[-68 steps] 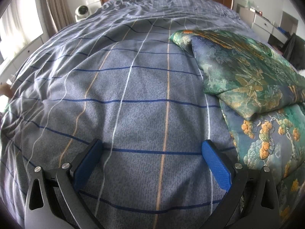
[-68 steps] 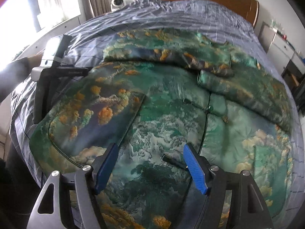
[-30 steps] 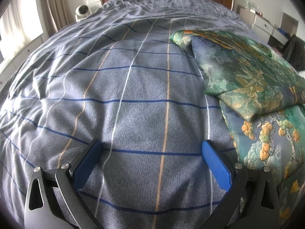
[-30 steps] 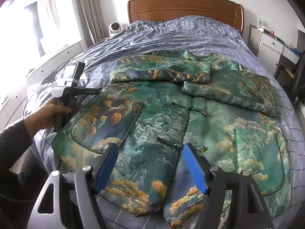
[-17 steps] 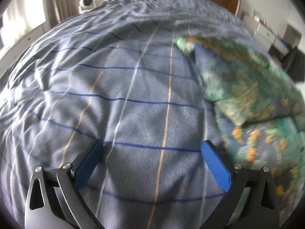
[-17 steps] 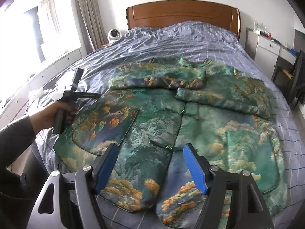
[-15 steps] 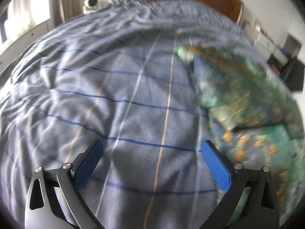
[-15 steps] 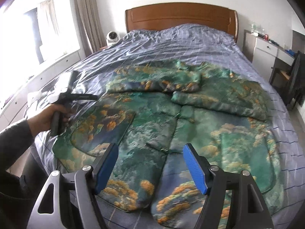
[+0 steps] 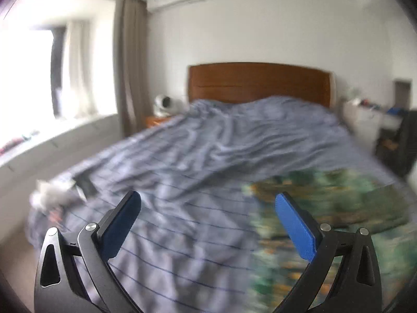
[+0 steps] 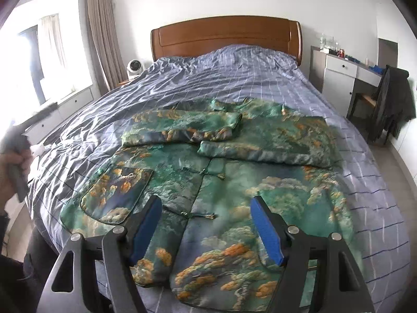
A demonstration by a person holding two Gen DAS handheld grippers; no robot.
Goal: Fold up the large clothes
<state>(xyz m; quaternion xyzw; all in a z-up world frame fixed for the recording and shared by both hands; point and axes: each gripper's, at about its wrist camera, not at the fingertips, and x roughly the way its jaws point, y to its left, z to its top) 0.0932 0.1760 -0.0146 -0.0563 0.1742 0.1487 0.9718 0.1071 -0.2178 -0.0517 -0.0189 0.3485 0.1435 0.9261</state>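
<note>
A green brocade jacket (image 10: 234, 172) with orange and cloud patterns lies front-up on the checked blue duvet (image 10: 234, 78) of the bed, near the foot end. Both sleeves are already folded across the chest; the body below them is spread flat, front edges meeting down the middle, a patch pocket on each side.

The right gripper (image 10: 206, 232) hovers over the hem with its jaws wide and nothing between them. The left gripper (image 9: 206, 224) is also wide and empty, held above the duvet just left of the jacket, its view blurred. In the right wrist view the person's hand (image 10: 13, 167) grips that tool at the far left, apart from the cloth.

The likely next step is lifting the hem toward the collar. The risks, as I judge them: the fabric looks slick and stiff, so a pinch on one layer could slip or drag the folded sleeves out of place. Uneven grips at the two hem corners would skew the fold. A low approach could catch the duvet along with the jacket.
</note>
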